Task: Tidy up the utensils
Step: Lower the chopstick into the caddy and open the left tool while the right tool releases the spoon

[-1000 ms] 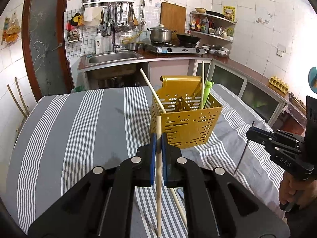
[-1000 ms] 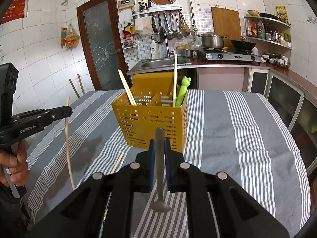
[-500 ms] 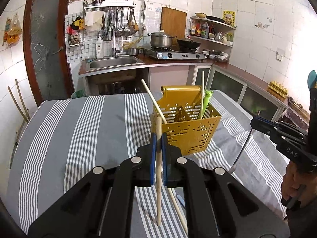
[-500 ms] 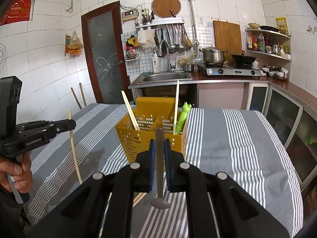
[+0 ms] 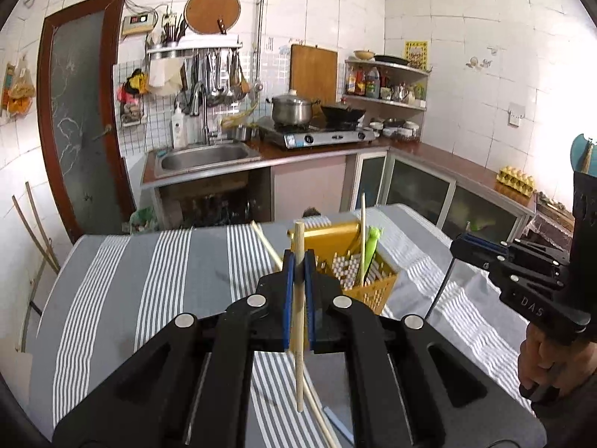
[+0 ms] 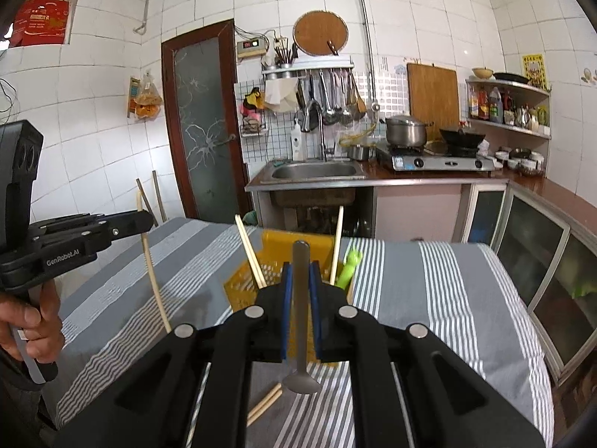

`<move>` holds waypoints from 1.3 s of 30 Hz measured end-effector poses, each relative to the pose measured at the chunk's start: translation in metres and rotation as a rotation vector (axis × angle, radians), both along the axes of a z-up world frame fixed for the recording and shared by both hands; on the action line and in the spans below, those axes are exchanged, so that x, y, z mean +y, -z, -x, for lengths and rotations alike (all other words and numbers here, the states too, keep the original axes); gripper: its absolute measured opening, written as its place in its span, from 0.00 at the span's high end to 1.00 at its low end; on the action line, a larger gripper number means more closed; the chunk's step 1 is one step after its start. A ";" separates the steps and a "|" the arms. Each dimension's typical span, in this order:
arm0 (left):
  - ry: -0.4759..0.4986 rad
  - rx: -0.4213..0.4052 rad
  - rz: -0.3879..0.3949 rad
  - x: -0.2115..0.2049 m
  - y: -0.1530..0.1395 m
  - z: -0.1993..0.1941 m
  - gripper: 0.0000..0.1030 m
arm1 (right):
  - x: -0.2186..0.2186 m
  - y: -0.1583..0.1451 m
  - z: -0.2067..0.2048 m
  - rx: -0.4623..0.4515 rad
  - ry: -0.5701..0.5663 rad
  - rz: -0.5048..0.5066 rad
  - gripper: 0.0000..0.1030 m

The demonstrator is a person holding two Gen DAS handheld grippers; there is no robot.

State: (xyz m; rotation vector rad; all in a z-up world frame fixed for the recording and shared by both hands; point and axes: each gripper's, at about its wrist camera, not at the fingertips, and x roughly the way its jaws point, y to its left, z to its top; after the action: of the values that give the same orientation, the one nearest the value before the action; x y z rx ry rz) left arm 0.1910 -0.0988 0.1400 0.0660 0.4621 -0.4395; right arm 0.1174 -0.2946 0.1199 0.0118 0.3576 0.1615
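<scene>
A yellow perforated utensil basket stands on the striped tablecloth; it also shows in the right wrist view. It holds wooden chopsticks and a green utensil. My left gripper is shut on a wooden chopstick, held upright above the table, near side of the basket. My right gripper is shut on a metal spoon, bowl end down, also raised in front of the basket.
Two more chopsticks lie on the tablecloth near the basket. Behind the table are a sink, a stove with pots, cabinets and a dark door.
Both grippers have risen with their utensils. The basket now sits lower and smaller in both views.
</scene>
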 end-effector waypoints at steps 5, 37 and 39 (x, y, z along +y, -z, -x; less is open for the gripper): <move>0.009 -0.051 0.020 -0.008 -0.029 -0.008 0.96 | 0.001 -0.025 -0.011 -0.043 -0.005 0.010 0.91; -0.030 0.017 -0.002 -0.048 -0.011 -0.108 0.95 | -0.005 -0.010 -0.114 0.070 0.027 0.007 0.89; -0.033 0.040 -0.003 -0.045 -0.003 -0.110 0.89 | -0.007 -0.006 -0.115 0.073 0.039 0.003 0.89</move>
State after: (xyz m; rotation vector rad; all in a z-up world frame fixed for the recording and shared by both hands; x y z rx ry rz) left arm 0.3008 -0.1439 0.1431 0.0528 0.5024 -0.4084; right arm 0.2320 -0.3012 0.1260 0.0215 0.4305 0.1216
